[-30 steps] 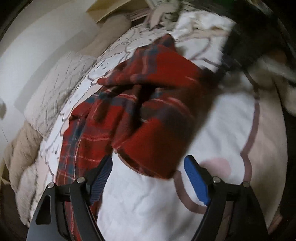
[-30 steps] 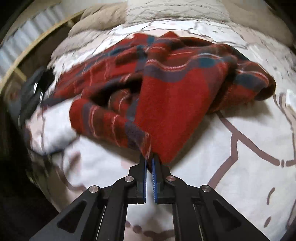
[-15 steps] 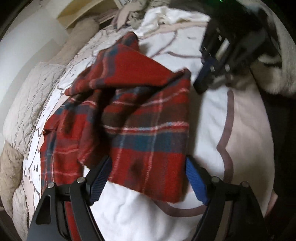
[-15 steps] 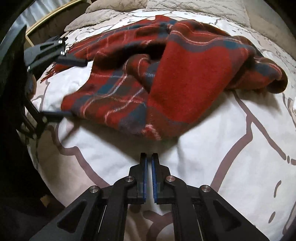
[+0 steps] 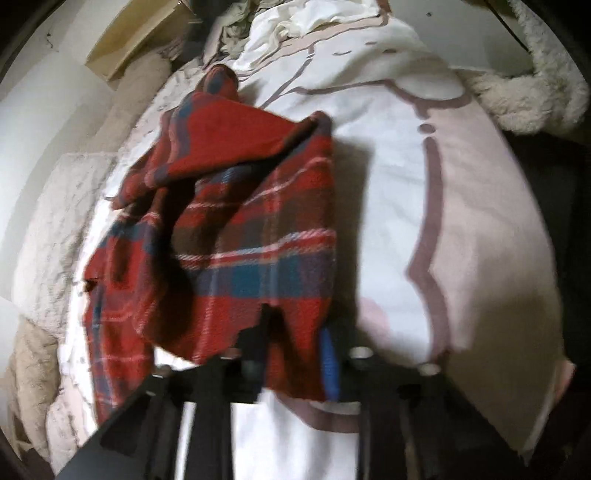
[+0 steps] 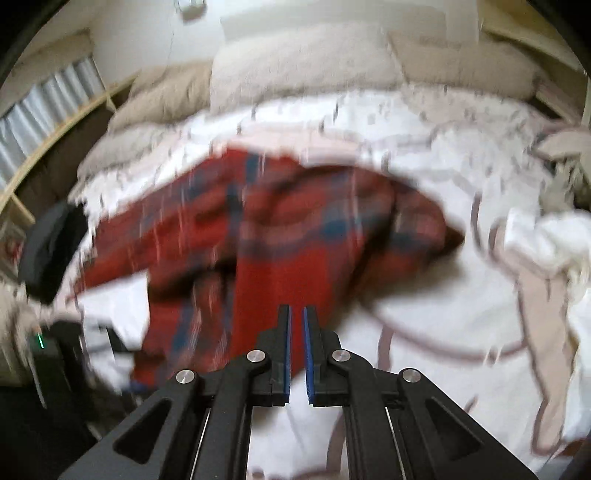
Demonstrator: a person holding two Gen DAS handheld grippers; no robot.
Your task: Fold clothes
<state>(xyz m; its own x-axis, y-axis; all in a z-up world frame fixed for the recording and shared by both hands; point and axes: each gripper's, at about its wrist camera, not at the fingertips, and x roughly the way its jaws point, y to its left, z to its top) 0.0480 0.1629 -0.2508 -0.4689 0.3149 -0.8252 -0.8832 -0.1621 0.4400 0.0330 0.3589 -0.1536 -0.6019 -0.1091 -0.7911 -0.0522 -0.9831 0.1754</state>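
A red plaid garment [image 5: 236,229] lies crumpled on the white bedspread [image 5: 388,184] with pink shapes. My left gripper [image 5: 295,325] is at the garment's near hem. Its jaws are closing, and the cloth is bunched between the black finger and the blue pad [image 5: 328,363]. In the blurred right wrist view the same garment [image 6: 288,229] lies beyond my right gripper [image 6: 297,310]. That gripper is shut with nothing between its pads and hangs above the bedspread [image 6: 443,295]. A black device [image 6: 51,251] shows at the left edge of that view.
Beige quilted pillows [image 5: 48,221] [image 6: 295,55] line the far side of the bed. A fluffy white item [image 5: 535,92] lies at the upper right, and crumpled white cloth [image 5: 295,22] [image 6: 546,240] at the bed's end. A wooden frame [image 6: 55,129] runs along one side.
The right gripper let go of the garment's corner, drew back and rose, staying shut. The left gripper came down over the garment's near edge and its jaws narrowed onto the cloth.
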